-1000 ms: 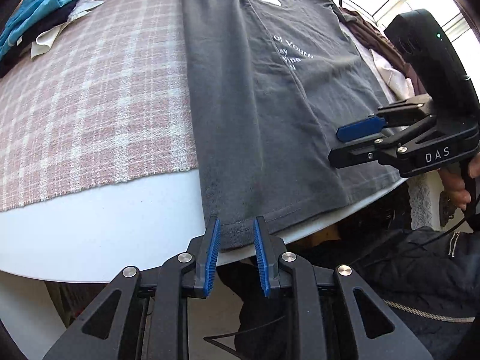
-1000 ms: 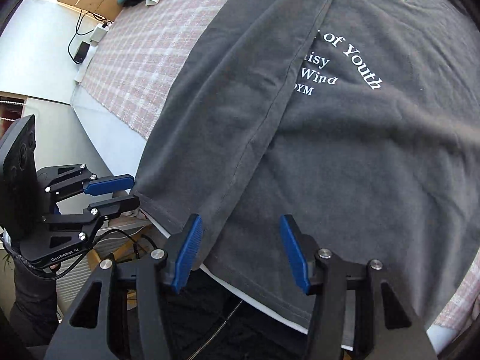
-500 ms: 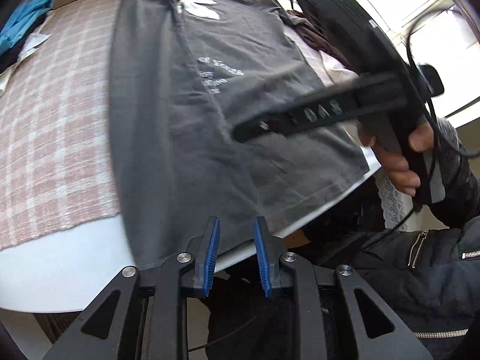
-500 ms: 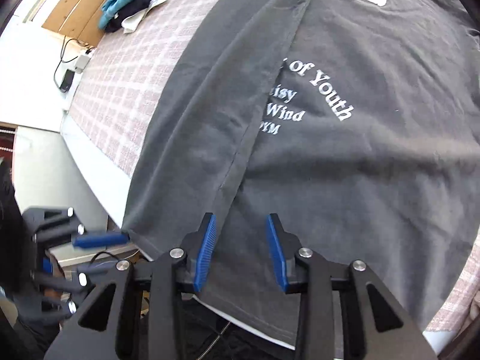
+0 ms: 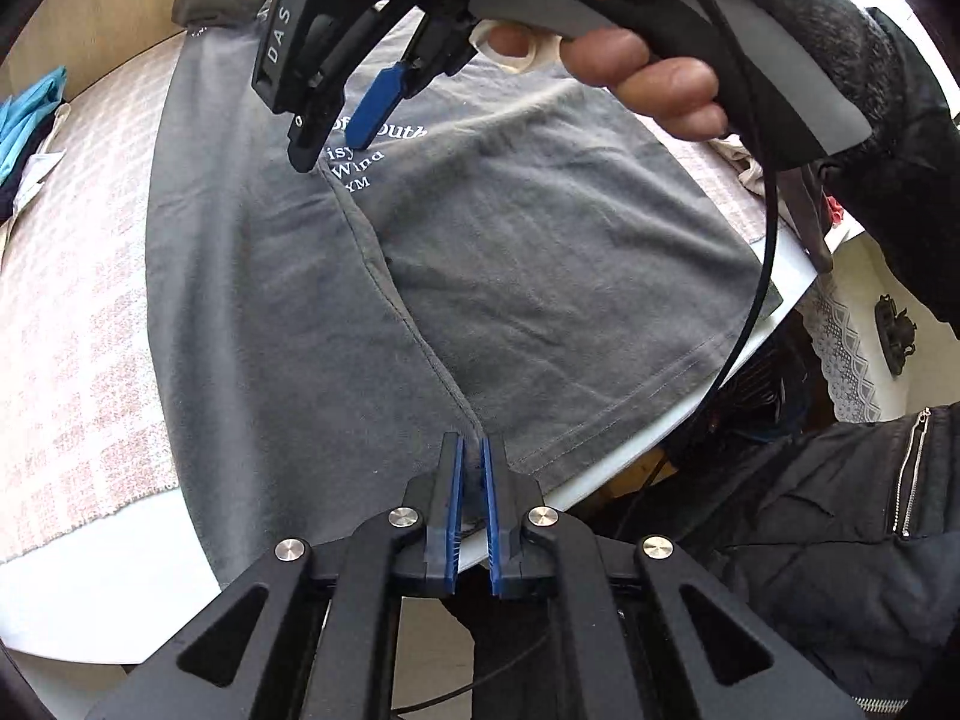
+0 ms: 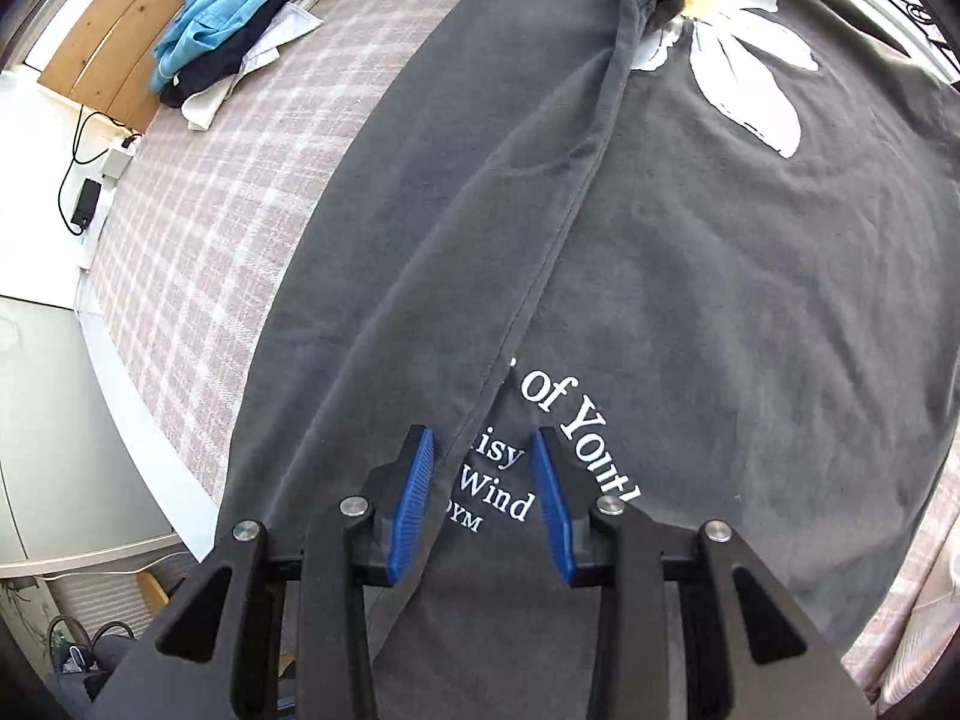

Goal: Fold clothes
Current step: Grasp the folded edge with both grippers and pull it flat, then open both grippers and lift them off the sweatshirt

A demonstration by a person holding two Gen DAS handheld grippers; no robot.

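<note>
Pink-and-white checked cloth covers most of the white worktop, and the dark grey T-shirt lies spread on it, its hem hanging just over the near edge. One side of the shirt is folded inward, so a long seam edge runs up the middle from the hem toward the collar. White lettering and a big daisy print show on the uncovered half.

My left gripper sits at the near hem, right where that folded edge ends. Its blue pads are drawn almost together with the hem fabric pinched between them, so I hold the shirt there.

My right gripper points down at the middle of the shirt, over the lettering. Its jaws are closing and stand at a narrow gap; the folded edge passes between the pads, but I see no pad pressing on it. From the left wrist view the same gripper shows its tips down at the cloth by the words, with my right hand wrapped around the handle.

At the far corner of the worktop lies a pile of other clothes, blue on top, dark and white beneath.
</note>
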